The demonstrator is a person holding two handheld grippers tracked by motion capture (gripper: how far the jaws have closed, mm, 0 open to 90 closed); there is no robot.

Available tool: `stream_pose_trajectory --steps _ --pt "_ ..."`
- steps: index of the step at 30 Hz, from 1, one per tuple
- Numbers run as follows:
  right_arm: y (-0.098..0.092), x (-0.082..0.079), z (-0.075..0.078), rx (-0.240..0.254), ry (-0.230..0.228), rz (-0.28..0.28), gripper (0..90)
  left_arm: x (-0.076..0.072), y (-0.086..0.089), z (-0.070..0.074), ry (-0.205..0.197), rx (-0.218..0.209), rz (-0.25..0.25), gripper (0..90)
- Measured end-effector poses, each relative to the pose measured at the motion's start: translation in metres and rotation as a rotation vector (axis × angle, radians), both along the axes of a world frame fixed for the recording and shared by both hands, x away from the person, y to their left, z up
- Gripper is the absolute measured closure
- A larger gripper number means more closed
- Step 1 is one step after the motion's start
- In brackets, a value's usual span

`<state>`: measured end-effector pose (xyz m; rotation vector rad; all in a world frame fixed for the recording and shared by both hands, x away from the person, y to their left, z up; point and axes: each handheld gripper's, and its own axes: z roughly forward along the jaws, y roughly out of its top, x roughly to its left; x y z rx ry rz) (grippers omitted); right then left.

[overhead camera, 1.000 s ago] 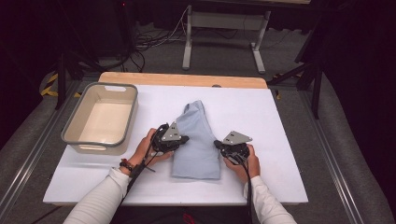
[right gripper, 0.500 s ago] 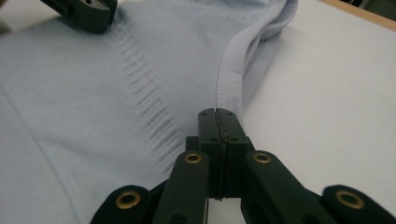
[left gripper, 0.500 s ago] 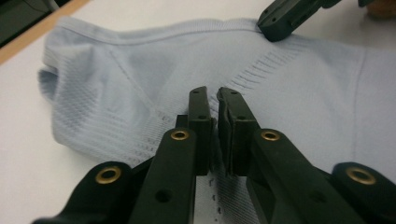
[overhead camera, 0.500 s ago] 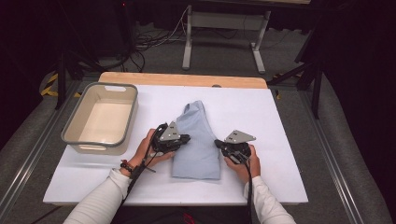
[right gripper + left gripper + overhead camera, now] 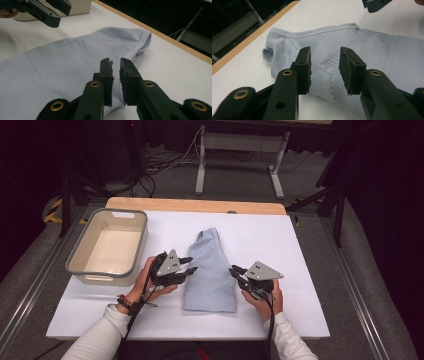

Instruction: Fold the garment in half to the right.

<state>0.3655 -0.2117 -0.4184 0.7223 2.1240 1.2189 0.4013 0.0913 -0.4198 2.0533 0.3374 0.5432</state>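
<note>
From the high view, a folded pale-blue garment (image 5: 211, 272) is lying on the white bench (image 5: 300, 245) with its long axis running away from the person, the narrow collar end far and the wide hem near. The left tongs (image 5: 189, 265) are sitting just beside its left edge and the right tongs (image 5: 233, 270) just beside its right edge, so the cloth is lying between them, each pair pointing inward at it; both seem about equally near. A beige tub (image 5: 107, 247) is standing on the bench to the left, closer to the left hand (image 5: 146, 281) than to the right hand (image 5: 262, 300). In the left gripper view, the left tongs (image 5: 325, 66) are standing apart, having just been opening, with nothing pinched; the garment (image 5: 372, 57) is spreading below and beyond the pads, its ribbed neckline toward the wooden edge, and the tip of the other tongs (image 5: 375, 5) is peeking in at the top. In the right gripper view, the right tongs (image 5: 115, 68) are showing only a narrow gap, having just been opening a little, and no cloth is caught between them; the garment (image 5: 62, 65) is stretching out to their left, with the left tongs (image 5: 53, 12) and the tub (image 5: 77, 7) beyond it. Judging by this, any carry to the tub would be heading leftward across the garment's short axis.
</note>
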Motion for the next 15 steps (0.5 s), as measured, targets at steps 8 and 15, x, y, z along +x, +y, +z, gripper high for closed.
stream_pose_trajectory --steps 8,15 --pt "-0.003 -0.014 0.007 0.008 -0.053 0.014 60.3 -0.009 0.000 0.001 -0.024 0.000 -0.019 46.1" --pt "-0.007 -0.021 0.009 0.006 -0.083 0.013 41.9 -0.020 0.006 0.000 -0.038 0.009 -0.032 33.0"
